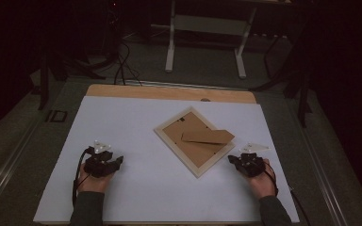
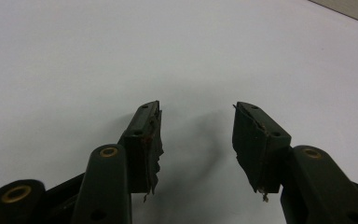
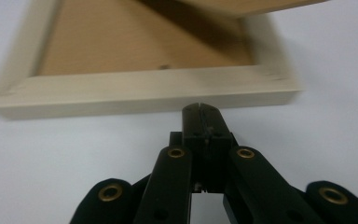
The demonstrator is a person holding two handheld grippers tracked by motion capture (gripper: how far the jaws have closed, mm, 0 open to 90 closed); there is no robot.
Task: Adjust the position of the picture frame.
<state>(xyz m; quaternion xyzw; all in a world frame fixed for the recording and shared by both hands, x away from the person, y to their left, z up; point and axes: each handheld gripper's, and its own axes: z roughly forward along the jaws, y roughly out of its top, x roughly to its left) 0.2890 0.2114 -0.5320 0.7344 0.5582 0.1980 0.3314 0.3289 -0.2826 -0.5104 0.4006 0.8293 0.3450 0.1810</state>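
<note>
From the high view we see one picture frame [image 1: 194, 141] lying face down on the white table [image 1: 136, 188], turned cornerwise a little right of the middle, with its single brown stand flap [image 1: 208, 137] folded across the backing. We count two grippers: the left gripper [image 1: 117, 161] sits near the table's left front, well apart from the frame, and the right gripper [image 1: 232, 159] sits just beside the frame's lower right edge. Each is held by a hand coming in from the bottom edge (sleeves just visible).

In the left gripper view we get what the high view cannot give us: the left gripper [image 2: 196, 128] has its two jaws standing clearly apart, with nothing but bare white table between them, and the worn pads [image 2: 154, 140] look ragged at their edges.

In the right gripper view the right gripper [image 3: 201, 112] has its jaws pressed together with nothing between them, its tip just short of the frame's pale wooden edge [image 3: 144, 93]; whether it touches we cannot tell. Here we also see the brown backing board [image 3: 121, 46] close up, somewhat blurred.
</note>
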